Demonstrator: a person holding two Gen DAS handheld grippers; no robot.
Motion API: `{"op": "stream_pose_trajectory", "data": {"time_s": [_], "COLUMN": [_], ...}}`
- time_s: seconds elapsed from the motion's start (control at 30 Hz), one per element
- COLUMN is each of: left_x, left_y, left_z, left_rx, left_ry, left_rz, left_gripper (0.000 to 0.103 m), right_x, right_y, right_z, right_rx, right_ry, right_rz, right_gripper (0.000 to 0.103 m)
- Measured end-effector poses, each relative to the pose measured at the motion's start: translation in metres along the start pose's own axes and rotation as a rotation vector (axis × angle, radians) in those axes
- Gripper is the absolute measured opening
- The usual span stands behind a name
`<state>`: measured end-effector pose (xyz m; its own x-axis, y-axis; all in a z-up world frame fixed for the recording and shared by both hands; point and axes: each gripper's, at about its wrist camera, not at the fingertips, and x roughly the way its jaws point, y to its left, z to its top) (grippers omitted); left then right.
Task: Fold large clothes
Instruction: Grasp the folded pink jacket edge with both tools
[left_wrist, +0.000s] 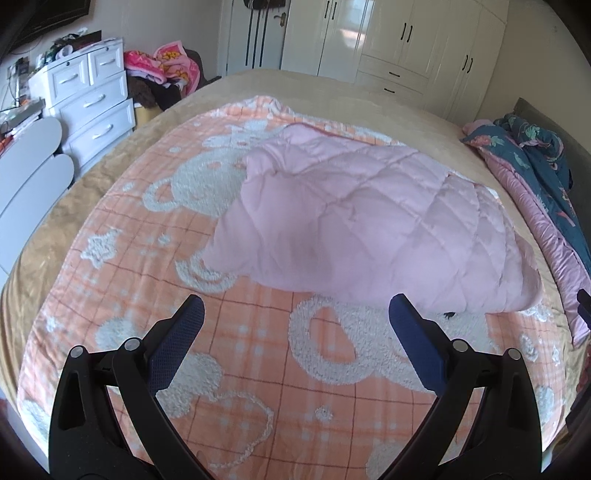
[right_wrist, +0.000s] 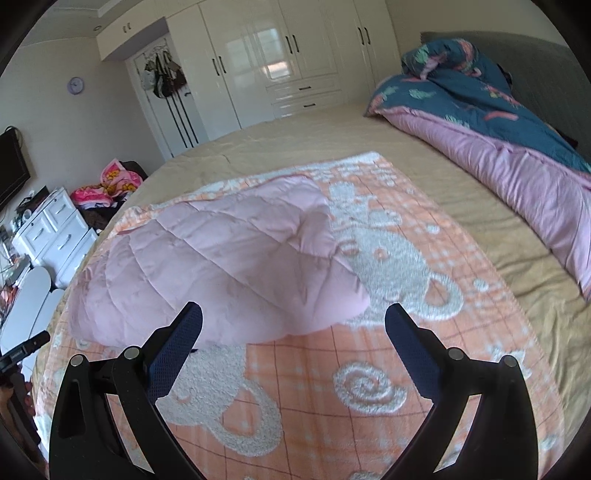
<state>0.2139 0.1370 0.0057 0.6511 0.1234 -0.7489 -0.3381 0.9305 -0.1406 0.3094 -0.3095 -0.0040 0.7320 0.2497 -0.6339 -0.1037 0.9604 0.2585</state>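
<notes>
A pink quilted garment (left_wrist: 369, 225) lies folded over in a bundle on an orange checked blanket (left_wrist: 258, 350) with white bear figures, spread on the bed. It also shows in the right wrist view (right_wrist: 229, 266) on the same blanket (right_wrist: 369, 369). My left gripper (left_wrist: 295, 306) is open and empty, hovering above the blanket just in front of the garment's near edge. My right gripper (right_wrist: 293, 314) is open and empty, above the garment's near right corner. A small part of the right gripper (left_wrist: 583, 306) shows at the right edge of the left wrist view.
A blue and pink duvet (right_wrist: 498, 140) is heaped along the bed's right side by the grey headboard. White drawers (left_wrist: 92, 99) and a pile of pink towels (left_wrist: 162, 66) stand left of the bed. White wardrobes (right_wrist: 295, 55) line the far wall. The beige sheet (right_wrist: 461, 206) surrounds the blanket.
</notes>
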Motion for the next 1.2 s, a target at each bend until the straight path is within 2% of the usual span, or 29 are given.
{"op": "stream_pose_trajectory", "data": {"time_s": [0.23,0.47,0.6,0.73,0.97,1.2], "left_x": [0.019,0.054,0.070,0.084,0.113,0.134], "left_y": [0.000,0.021,0.036,0.052,0.062,0.057], "left_z": [-0.003,-0.002,0.003,0.011,0.019,0.026], "left_rx": [-0.027,-0.224,-0.339,-0.453,-0.562,-0.583], "left_ry": [0.042,0.140,0.151,0.150,0.169,0.167], "left_rz": [-0.018,-0.139,-0.164,-0.197,-0.241,-0.238], "left_gripper": [0.094,0.094,0.094,0.094,0.094,0.095], "right_x": [0.026,0.055,0.074,0.091,0.127,0.151], "right_y": [-0.003,-0.004,-0.008,-0.018,-0.031,-0.019], "right_z": [-0.012,-0.017,-0.018,-0.016,-0.016,-0.013], "right_rx": [0.051,0.104,0.167,0.288,0.460,0.432], "right_ry": [0.057,0.121,0.155,0.165,0.196,0.184], "right_rz": [-0.006,-0.003,0.000,0.020,0.084,0.109], "right_gripper": [0.099,0.099,0.099,0.099,0.099,0.099]}}
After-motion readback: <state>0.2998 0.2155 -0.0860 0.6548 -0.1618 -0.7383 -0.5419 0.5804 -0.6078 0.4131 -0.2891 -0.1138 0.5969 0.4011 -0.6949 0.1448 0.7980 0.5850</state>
